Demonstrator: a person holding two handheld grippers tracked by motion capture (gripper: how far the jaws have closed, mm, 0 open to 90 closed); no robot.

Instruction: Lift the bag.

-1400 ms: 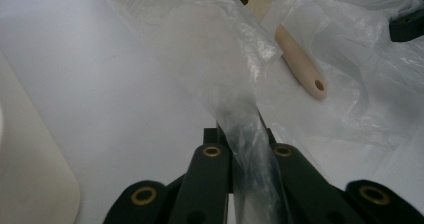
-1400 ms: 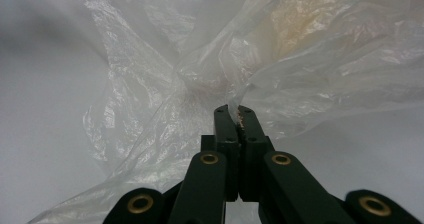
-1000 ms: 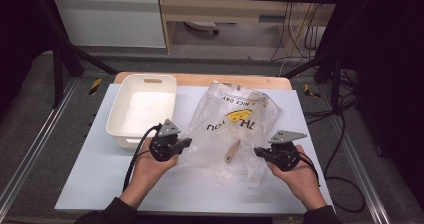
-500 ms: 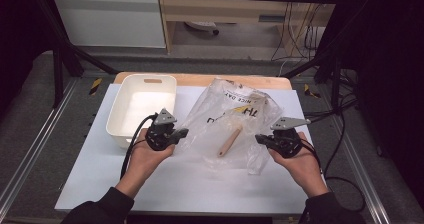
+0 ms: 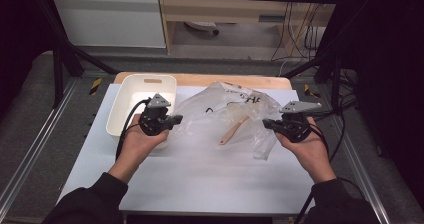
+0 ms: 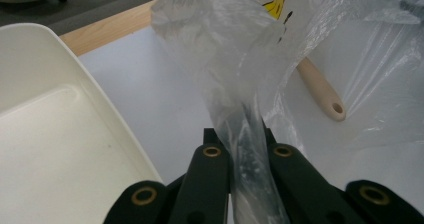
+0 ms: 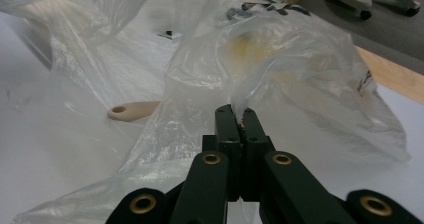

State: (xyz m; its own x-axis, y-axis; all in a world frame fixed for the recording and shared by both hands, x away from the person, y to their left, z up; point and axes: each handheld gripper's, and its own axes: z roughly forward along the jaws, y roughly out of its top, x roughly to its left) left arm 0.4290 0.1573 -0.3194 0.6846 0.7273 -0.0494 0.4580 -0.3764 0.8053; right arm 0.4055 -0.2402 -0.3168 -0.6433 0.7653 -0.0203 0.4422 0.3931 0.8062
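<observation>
Between the two grippers, on the white table (image 5: 200, 179), lies a clear plastic bag (image 5: 225, 116) with some yellow and black print on it. The left gripper (image 5: 176, 119) has its jaws clenched on a twisted bunch of the bag's film; in the left gripper view this bunch (image 6: 245, 129) passes between the two black jaws and rises up and forward from them. The right gripper (image 5: 266, 123) is also clenched on the bag: in the right gripper view the jaws are pressed together with a thin edge of film (image 7: 240, 101) caught at their tips. Each gripper is held in one hand of the person, and the bag is stretched from one to the other.

Inside the bag there is a wooden utensil (image 5: 234, 129), seen through the film. It lies on the table between the grippers, nearer to the right one. Its pale handle end with a small hole (image 6: 332, 104) is just ahead and to the right of the left gripper's jaws.

Beside the left gripper, on its outer side, stands a white tray (image 5: 131, 91). Beyond the tray and the bag there is a wooden board edge (image 5: 200, 79).
</observation>
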